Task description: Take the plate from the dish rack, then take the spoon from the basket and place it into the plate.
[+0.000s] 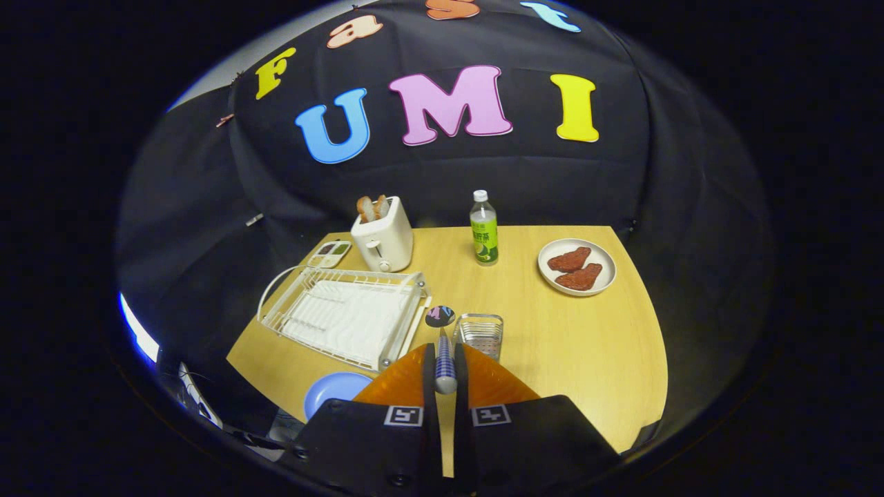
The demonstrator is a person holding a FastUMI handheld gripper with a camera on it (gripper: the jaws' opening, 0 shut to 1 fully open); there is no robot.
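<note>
Gripper view: tongs (445, 359) clamp spoon (445, 366); bottle (484, 231) label unreadable.

Blue plate (335, 391); white dish rack (344, 314); blue-white striped spoon (445, 362).

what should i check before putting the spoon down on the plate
1. Spoon held: ok, it sits between the fingers of the gripper, which are closed on its handle.
2. Plate out of the dish rack: ok, the blue plate lies on the table beside the fingers, near the table's edge.
3. Spoon out of the basket: ok, the basket is just ahead of the fingers.
4. Spoon over the plate: not ok, the plate is off to the side of the fingers.
5. Plate surface free: cannot tell, the gripper covers part of it.
</note>
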